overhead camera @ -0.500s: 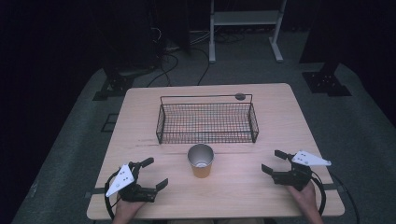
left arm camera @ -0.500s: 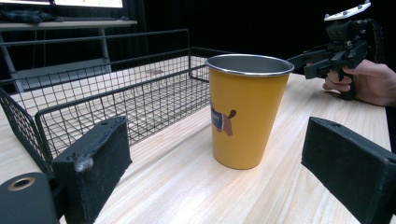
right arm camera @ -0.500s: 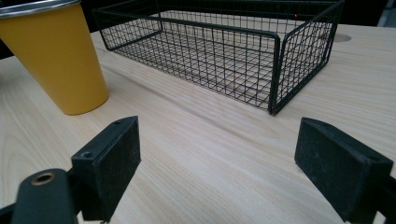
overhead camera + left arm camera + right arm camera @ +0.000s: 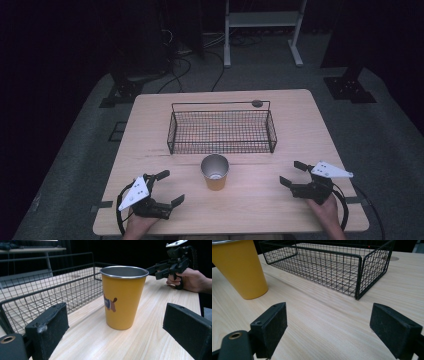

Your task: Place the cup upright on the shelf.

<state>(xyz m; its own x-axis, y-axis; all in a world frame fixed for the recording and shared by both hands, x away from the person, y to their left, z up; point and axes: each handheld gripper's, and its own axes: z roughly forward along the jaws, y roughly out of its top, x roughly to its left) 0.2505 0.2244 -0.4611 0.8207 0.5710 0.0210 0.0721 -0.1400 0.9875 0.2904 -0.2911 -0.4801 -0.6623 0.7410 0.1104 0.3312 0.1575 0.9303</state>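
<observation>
An orange metal cup (image 4: 215, 172) with a silver rim stands upright on the wooden table (image 4: 150, 125), just in front of a black wire basket (image 4: 222, 128). My left gripper (image 4: 169, 188) rests near the front left edge, open, its jaws wide apart and pointing toward the cup (image 4: 123, 296). My right gripper (image 4: 292, 173) sits near the front right, open as well, with bare table between its jaws. The cup (image 4: 238, 267) stands off to the left in the right gripper view, and the basket (image 4: 332, 262) lies ahead.
The basket holds nothing that I can see. A small dark round spot (image 4: 257, 103) marks the table behind the basket. A person's hand (image 4: 190, 280) holds the right gripper. A white metal stand (image 4: 262, 30) and cables lie on the floor beyond the table.
</observation>
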